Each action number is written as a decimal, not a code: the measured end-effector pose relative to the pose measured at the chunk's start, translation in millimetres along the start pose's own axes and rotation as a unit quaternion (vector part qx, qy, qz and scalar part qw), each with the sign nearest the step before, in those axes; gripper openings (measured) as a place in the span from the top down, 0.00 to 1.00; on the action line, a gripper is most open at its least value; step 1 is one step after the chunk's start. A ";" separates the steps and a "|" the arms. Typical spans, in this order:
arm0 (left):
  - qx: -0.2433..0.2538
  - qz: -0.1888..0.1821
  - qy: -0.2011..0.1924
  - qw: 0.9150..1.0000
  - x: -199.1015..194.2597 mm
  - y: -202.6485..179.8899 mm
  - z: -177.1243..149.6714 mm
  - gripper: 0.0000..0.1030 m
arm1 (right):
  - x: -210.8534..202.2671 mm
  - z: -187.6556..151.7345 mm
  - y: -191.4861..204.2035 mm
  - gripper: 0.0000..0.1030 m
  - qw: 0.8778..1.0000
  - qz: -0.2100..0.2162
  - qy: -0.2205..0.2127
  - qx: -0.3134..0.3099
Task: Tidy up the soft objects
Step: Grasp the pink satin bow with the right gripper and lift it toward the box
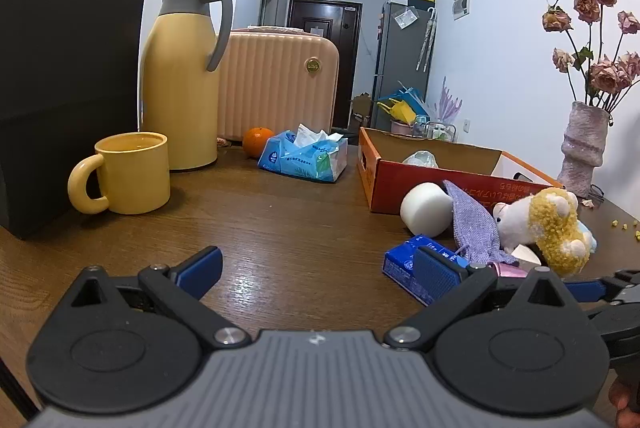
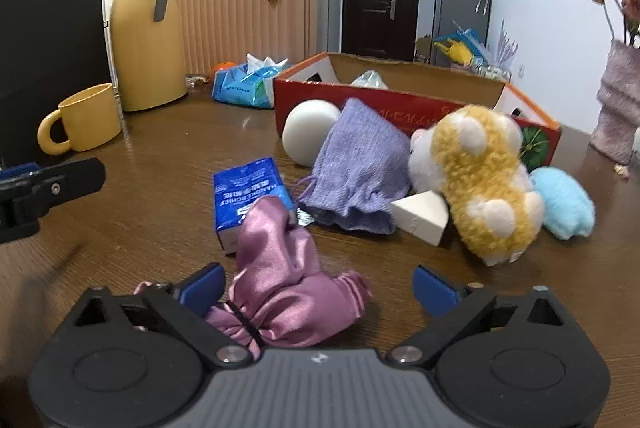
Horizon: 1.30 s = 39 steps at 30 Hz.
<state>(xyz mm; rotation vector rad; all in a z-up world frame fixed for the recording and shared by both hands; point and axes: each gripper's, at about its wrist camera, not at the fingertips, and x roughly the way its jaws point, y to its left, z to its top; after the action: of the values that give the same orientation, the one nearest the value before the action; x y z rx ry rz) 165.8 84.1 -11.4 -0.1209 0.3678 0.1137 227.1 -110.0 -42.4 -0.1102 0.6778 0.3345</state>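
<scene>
While the right claw point(image 2: 316, 286) stands wide over the brown tabletop point(image 2: 160, 188), a crumpled pink satin pouch point(image 2: 280, 280) lies between its blue fingertips point(image 2: 202, 284); the pouch sits close against the left pad, and whether it touches I cannot tell, while the right pad is clear of it. Nothing is gripped. Places below are given from the red cardboard box point(image 2: 400, 108) at the back of the tabletop. Just in front of its near wall lie a white foam cylinder point(image 2: 310, 132), a lavender knitted pouch point(image 2: 360, 172) and a yellow-and-white plush toy point(image 2: 480, 184), bunched together. A white foam wedge point(image 2: 420, 218) is tucked under the plush, and a light blue fluffy piece point(image 2: 564, 204) lies near the box's right front corner, beside the plush. A blue handkerchief pack point(image 2: 244, 196) lies farther forward from the box, its near end under the pink pouch. Inside the box sits a clear crumpled plastic item point(image 2: 370, 80).

Left of the box rest a blue tissue pack point(image 1: 304, 156), an orange point(image 1: 256, 140), a yellow thermos jug point(image 1: 180, 76) and a yellow mug point(image 1: 128, 172). The left claw point(image 1: 320, 268) is also wide, empty, over bare tabletop well in front of the box.
</scene>
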 end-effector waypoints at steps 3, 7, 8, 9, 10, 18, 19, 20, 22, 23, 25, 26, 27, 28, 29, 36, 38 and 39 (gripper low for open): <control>0.000 0.000 0.001 1.000 0.3 0.0 -0.2 0.00 | 1.4 -1.6 -0.2 0.19 1.000 0.017 0.004 0.003; 0.001 0.003 0.004 1.000 1.1 -0.2 -0.6 0.00 | 2.2 -2.2 1.5 0.35 0.999 0.041 0.010 0.001; 0.001 0.003 0.005 1.000 1.4 -0.5 -0.4 0.00 | 1.4 -2.2 1.8 0.41 0.999 0.047 0.010 0.000; 0.002 0.004 0.007 1.000 2.0 -0.7 -0.2 0.00 | 0.9 -2.0 2.3 0.43 0.999 0.049 0.009 -0.002; 0.002 0.005 0.008 1.000 2.5 -1.0 0.0 0.00 | 0.6 -1.4 2.3 0.48 0.999 0.048 0.007 -0.004; 0.012 0.008 0.014 1.000 5.5 -5.2 3.7 0.00 | -12.0 2.3 -17.9 0.67 0.998 0.058 -0.021 0.020; 0.014 0.009 0.014 1.000 6.0 -6.0 4.2 0.00 | -13.8 3.4 -20.5 0.67 0.998 0.057 -0.026 0.022; 0.015 0.010 0.014 1.000 6.3 -6.8 4.5 0.00 | -15.6 4.2 -23.3 0.67 0.998 0.056 -0.031 0.025; 0.016 0.012 0.013 1.000 7.1 -8.2 5.9 0.00 | -19.3 6.8 -29.4 0.67 0.997 0.055 -0.041 0.030; 0.015 0.013 0.013 1.000 7.6 -8.7 7.0 0.00 | -20.6 8.3 -32.0 0.67 0.997 0.054 -0.046 0.032; 0.016 0.016 0.013 1.000 8.8 -10.6 8.7 0.00 | -24.7 10.4 -38.5 0.67 0.996 0.053 -0.056 0.037; 0.017 0.016 0.013 1.000 9.6 -11.5 9.4 0.00 | -26.6 11.4 -41.7 0.67 0.996 0.052 -0.061 0.039; 0.018 0.016 0.014 1.000 10.4 -13.0 10.2 0.00 | -28.8 12.6 -45.0 0.67 0.996 0.051 -0.067 0.042; 0.020 0.016 0.014 1.000 11.6 -14.2 10.9 0.00 | -31.3 13.8 -48.6 0.67 0.995 0.050 -0.072 0.044; 0.022 0.016 0.014 1.000 12.7 -16.0 11.6 0.00 | -33.4 15.0 -51.6 0.67 0.995 0.049 -0.078 0.046; 0.034 0.012 0.013 0.999 18.1 -29.2 14.8 0.00 | -47.5 25.2 -77.3 0.67 0.991 0.032 -0.113 0.057; 0.036 0.012 0.013 0.999 19.8 -32.2 15.8 0.00 | -49.8 27.5 -84.4 0.67 0.991 0.027 -0.120 0.060; 0.037 0.012 0.013 0.999 20.9 -33.6 16.3 0.00 | -50.7 28.7 -88.1 0.67 0.990 0.024 -0.123 0.061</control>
<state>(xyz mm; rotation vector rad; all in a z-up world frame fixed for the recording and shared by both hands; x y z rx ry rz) 195.4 55.1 -0.7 -0.0460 0.3992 0.1215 237.1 -200.5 11.2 0.0640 0.4546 0.3453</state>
